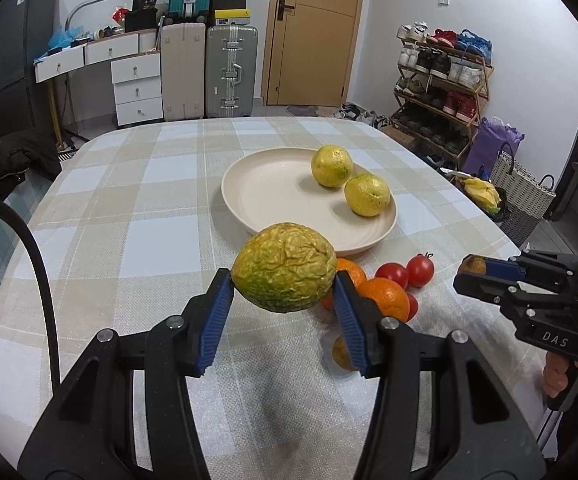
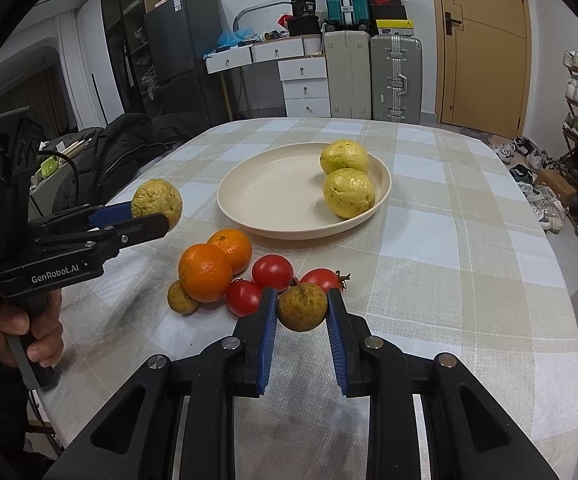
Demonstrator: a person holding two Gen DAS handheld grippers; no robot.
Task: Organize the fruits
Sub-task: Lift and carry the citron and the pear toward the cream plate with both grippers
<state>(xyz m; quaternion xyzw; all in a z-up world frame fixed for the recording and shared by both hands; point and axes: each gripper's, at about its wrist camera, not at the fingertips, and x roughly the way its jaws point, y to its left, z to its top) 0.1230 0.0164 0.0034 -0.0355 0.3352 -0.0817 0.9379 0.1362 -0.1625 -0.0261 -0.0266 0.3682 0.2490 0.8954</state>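
Observation:
My left gripper (image 1: 283,280) is shut on a wrinkled yellow-green fruit (image 1: 285,266) and holds it above the table, short of the cream plate (image 1: 273,200). Two yellow fruits (image 1: 331,166) (image 1: 367,195) lie on the plate's right side. My right gripper (image 2: 301,306) is shut on a small brown fruit (image 2: 302,306) just above the cloth. In front of it lie two oranges (image 2: 205,272) (image 2: 231,249), three tomatoes (image 2: 273,272) and another small brown fruit (image 2: 181,298). The left gripper with its fruit also shows in the right wrist view (image 2: 157,210).
The table has a beige and white checked cloth (image 1: 129,208). A black jacket (image 2: 129,148) hangs at the table's left edge. Suitcases, drawers and a shoe rack (image 1: 441,80) stand beyond the far edge.

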